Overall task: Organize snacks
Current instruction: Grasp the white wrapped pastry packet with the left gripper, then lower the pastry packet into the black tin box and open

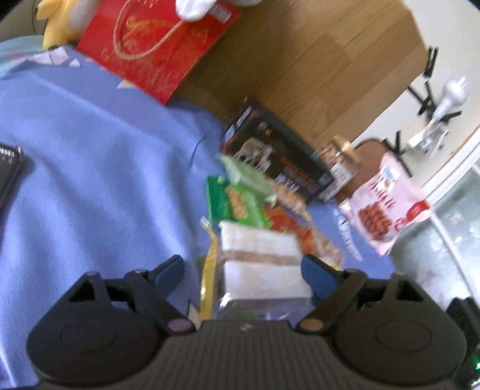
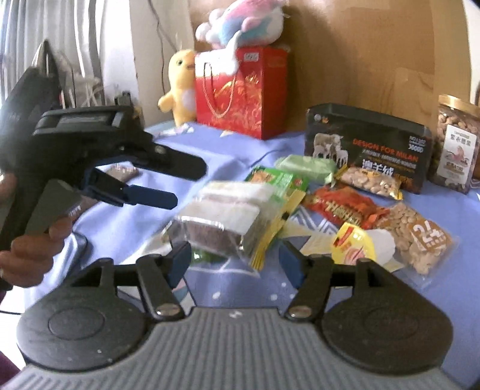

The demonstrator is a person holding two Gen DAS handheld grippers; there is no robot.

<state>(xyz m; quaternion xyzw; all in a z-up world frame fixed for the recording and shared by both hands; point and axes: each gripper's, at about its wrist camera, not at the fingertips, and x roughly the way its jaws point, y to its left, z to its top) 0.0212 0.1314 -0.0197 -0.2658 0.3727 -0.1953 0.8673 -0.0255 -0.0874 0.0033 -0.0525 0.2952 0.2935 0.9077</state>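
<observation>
Both grippers hung with their jaws spread apart and nothing between them. The left gripper looked down along a clear-wrapped sandwich pack, which sat just ahead of its blue fingertips; whether they touched the wrap could not be told through the blur. Seen from the right wrist, the right gripper was low over the blue cloth covering the worktop, with the same sandwich pack just in front of it.

The snacks lay in a loose heap toward the worktop's far side. A green packet and a pale green bar lay behind the sandwiches; a red wrapper, a yellow packet and two clear bags of nuts spread rightward. A black box stood behind them, with a jar of nuts beside it at the far right edge. A red gift bag stood at the far edge, a yellow plush chick touching its left side and a pastel plush toy on top.
</observation>
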